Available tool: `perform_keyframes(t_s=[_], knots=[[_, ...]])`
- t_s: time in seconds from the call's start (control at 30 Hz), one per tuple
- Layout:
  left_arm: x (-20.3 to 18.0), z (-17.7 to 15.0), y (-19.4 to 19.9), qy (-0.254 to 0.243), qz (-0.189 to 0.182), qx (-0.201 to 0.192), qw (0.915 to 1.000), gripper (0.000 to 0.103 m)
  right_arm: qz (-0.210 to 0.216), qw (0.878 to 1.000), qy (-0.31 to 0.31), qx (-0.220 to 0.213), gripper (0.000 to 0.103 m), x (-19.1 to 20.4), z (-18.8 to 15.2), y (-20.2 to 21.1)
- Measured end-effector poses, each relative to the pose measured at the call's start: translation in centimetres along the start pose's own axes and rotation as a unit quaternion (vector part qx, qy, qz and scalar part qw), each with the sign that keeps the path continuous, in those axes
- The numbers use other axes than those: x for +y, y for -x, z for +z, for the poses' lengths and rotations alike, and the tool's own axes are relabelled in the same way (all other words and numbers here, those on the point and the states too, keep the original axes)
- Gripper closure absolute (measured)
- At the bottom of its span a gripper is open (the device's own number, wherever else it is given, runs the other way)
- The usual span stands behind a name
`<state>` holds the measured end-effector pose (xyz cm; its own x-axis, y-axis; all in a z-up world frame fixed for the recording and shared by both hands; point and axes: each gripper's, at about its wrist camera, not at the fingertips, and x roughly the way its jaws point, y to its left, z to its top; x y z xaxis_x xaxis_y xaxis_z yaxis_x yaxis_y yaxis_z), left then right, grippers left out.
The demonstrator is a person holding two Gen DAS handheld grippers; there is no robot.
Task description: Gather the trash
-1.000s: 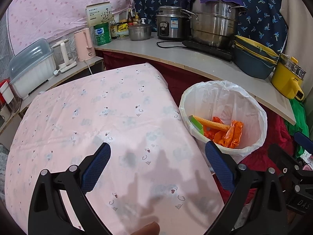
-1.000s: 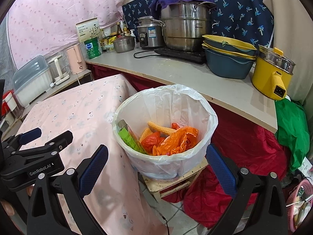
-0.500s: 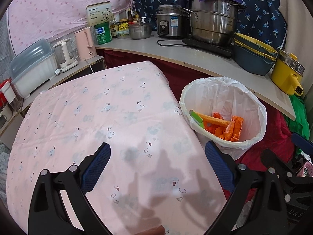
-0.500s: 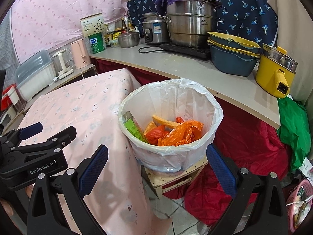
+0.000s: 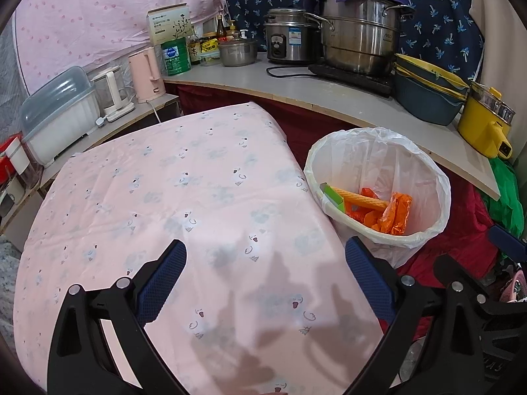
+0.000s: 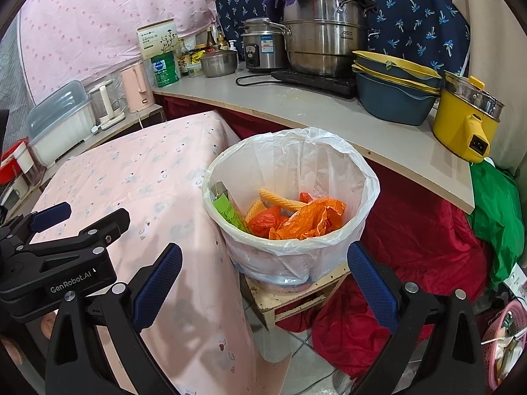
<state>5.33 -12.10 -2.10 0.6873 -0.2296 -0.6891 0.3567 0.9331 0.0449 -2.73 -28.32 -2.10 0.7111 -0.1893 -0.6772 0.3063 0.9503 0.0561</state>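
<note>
A white trash bin (image 6: 230, 247) lined with a clear bag stands on a small wooden stool beside the pink-clothed table (image 5: 164, 197). Inside lie orange wrappers (image 6: 309, 219), a yellow ridged wrapper (image 6: 280, 199) and a green packet (image 6: 227, 209). The bin (image 5: 421, 237) also shows at the right of the left wrist view. My left gripper (image 5: 263, 273) is open and empty above the table's near part. My right gripper (image 6: 263, 273) is open and empty, in front of and above the bin. The left gripper's body (image 6: 59, 256) shows at the left of the right wrist view.
A grey counter (image 6: 329, 118) behind the bin carries steel pots (image 6: 322, 46), stacked blue basins (image 6: 395, 95) and a yellow electric pot (image 6: 464, 121). Kettles (image 5: 146, 74) and a lidded box (image 5: 56, 115) stand left. Red cloth (image 6: 411, 247) and green cloth (image 6: 497, 214) lie right of the bin.
Both grippers have drawn back a little from the bin and the table, so more of the table and stool shows. Both stay open and empty.
</note>
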Motion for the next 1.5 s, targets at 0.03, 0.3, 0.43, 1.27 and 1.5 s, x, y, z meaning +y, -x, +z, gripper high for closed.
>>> perform_keyframes(t_s=[0.03, 0.3, 0.43, 1.27, 1.5], knots=[[0.06, -0.1, 0.06, 0.002, 0.002, -0.001, 1.0, 0.01, 0.0, 1.0, 0.0, 0.0, 0.006, -0.02, -0.06, -0.07], [0.23, -0.35, 0.28, 0.007, 0.008, 0.001, 0.9999, 0.01, 0.0, 1.0, 0.0, 0.002, 0.006, 0.04, -0.48, -0.24], [0.24, -0.36, 0.26, 0.006, 0.008, 0.002, 0.9999, 0.01, 0.001, 1.0, -0.001, 0.003, 0.006, 0.06, -0.57, -0.27], [0.13, -0.49, 0.11, 0.002, 0.011, 0.004, 0.9999, 0.01, 0.0, 1.0, 0.0, 0.003, 0.006, 0.09, -0.6, -0.33], [0.13, -0.49, 0.08, 0.0, 0.011, 0.005, 0.9999, 0.01, 0.0, 1.0, 0.0, 0.003, 0.006, 0.02, -0.53, -0.34]])
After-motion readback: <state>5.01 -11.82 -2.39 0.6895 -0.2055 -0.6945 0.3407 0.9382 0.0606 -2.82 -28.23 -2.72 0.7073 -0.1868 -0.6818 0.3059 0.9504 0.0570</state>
